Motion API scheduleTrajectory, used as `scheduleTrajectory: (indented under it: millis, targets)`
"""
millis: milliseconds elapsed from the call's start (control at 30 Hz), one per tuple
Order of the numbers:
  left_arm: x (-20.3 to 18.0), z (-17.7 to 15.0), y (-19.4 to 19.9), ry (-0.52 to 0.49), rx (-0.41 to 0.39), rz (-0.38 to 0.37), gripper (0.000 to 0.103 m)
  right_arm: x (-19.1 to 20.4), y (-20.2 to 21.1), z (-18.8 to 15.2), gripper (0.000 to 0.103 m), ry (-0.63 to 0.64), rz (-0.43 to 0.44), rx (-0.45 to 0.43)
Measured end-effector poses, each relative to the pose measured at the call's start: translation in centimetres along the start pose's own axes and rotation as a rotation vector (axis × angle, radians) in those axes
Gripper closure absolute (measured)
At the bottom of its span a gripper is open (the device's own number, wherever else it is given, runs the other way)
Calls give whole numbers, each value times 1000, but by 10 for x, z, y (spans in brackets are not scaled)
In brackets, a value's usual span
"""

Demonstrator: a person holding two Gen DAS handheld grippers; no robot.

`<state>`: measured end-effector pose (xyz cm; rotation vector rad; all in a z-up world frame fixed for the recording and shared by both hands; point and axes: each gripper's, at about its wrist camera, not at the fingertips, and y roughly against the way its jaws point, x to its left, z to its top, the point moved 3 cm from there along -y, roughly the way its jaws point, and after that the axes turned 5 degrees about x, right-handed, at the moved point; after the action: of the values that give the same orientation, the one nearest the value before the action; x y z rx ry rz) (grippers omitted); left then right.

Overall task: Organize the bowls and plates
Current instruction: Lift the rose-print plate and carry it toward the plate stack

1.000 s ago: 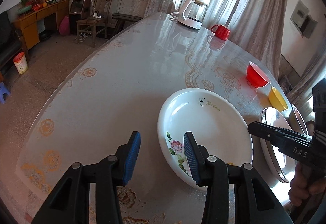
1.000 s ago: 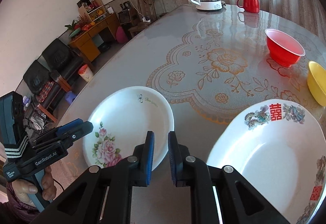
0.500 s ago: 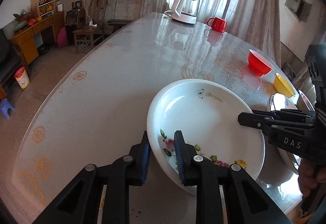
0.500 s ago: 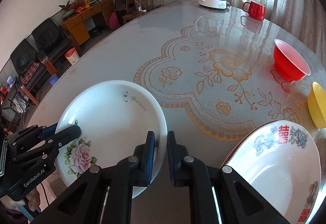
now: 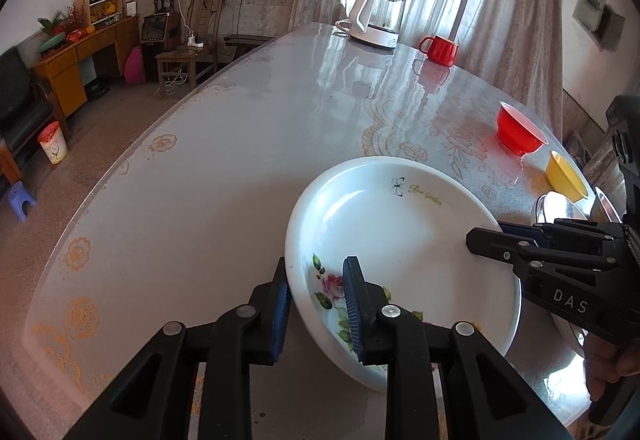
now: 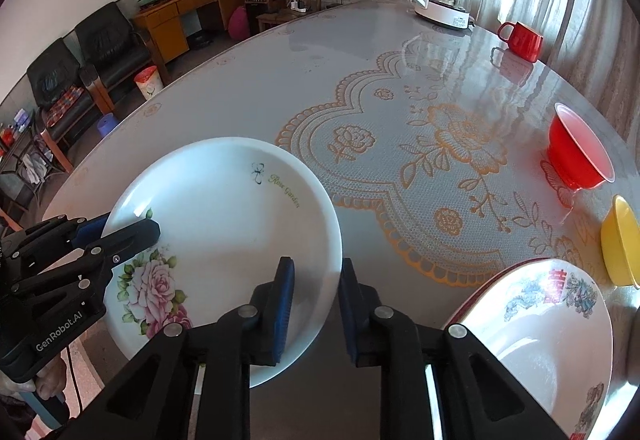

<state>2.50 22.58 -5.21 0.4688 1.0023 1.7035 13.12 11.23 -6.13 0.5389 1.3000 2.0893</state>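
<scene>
**Two grips on one rim: the rose plate could slip or tip**

While both hand-held grippers bear on it, the white rose plate (image 6: pixel 224 236) sits near the front edge of the table (image 5: pixel 248 144), its near-left side apparently raised off the glass in the left wrist view. The left hand-held gripper (image 5: pixel 316 304) has just been closing and now clamps the plate's near rim, one blue pad under the outside wall and one on the painted inside. The right hand-held gripper (image 6: pixel 314 304) straddles the opposite rim with its jaws narrow; whether its pads truly press on the porcelain I cannot tell from either view.

The likeliest trouble is the glazed rim sliding out of the left pads, since the hold is shallow and on a sloping wall. If the right side is not really gripped, the plate's whole weight hangs on that one pinch and it could pivot down and strike the table. If both are gripped, two hands moving unevenly could twist the rim loose.

Just to the right lies the dragon plate (image 6: pixel 536 336), probably the stacking target; a lowered edge could clip its rim and chip either one. Beyond it, the yellow bowl (image 6: pixel 620 240) and red bowl (image 6: pixel 576 152) stand near enough for a wide swing to knock them.
</scene>
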Motion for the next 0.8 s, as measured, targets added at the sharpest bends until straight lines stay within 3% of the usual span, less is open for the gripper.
scheduleTrajectory:
  millis: [267,467,633,800]
  targets:
    - [7,3,1,50,-5,1,88,2,1,1,88,-16,7,-10]
    - [5,4,0,59,-4,13,87,9,-4,7,77,51,18,32]
    - [9,5,0,93,5,-7,87,4,-2,7,89,6,20,21]
    - [15,5,0,104,5,-36,90,1,1,6,92,-36,33,8]
